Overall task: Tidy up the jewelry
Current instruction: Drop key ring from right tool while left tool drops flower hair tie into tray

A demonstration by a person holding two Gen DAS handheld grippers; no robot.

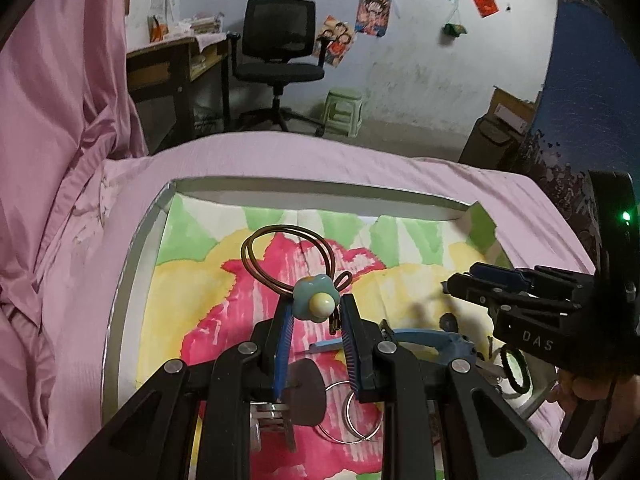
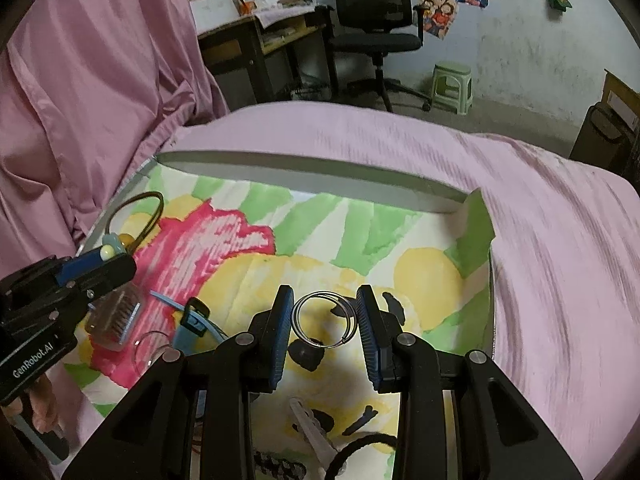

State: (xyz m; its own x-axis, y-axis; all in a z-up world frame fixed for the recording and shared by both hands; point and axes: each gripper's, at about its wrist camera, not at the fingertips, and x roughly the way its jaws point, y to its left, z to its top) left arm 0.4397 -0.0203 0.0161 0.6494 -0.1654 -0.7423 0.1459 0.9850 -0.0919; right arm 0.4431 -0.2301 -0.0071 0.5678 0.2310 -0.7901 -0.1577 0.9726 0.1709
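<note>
- Jaws of the left gripper (image 1: 316,312) pinch a hair tie by its pale blue flower charm (image 1: 314,295), the brown elastic loop (image 1: 286,258) rising ahead of the fingertips, clear of the tray liner
- Jaws of the right gripper (image 2: 325,312) stand spread on either side of a pair of silver rings (image 2: 324,318); whether the pads touch the metal cannot be told
- Below both sets of jaws lies a shallow tray (image 1: 132,248) lined with a pink, yellow and green floral sheet, set on a pink bedcover (image 2: 540,220)
- Behind the left jaws, a blue watch strap (image 1: 432,340) and more silver rings (image 1: 352,416) lie on the liner
- Near the base of the right jaws: a black hair band (image 2: 360,450) and a small black clip (image 2: 360,420)
- Far ahead of the jaws stand an office chair (image 1: 280,44) and a green stool (image 1: 344,110)
</note>
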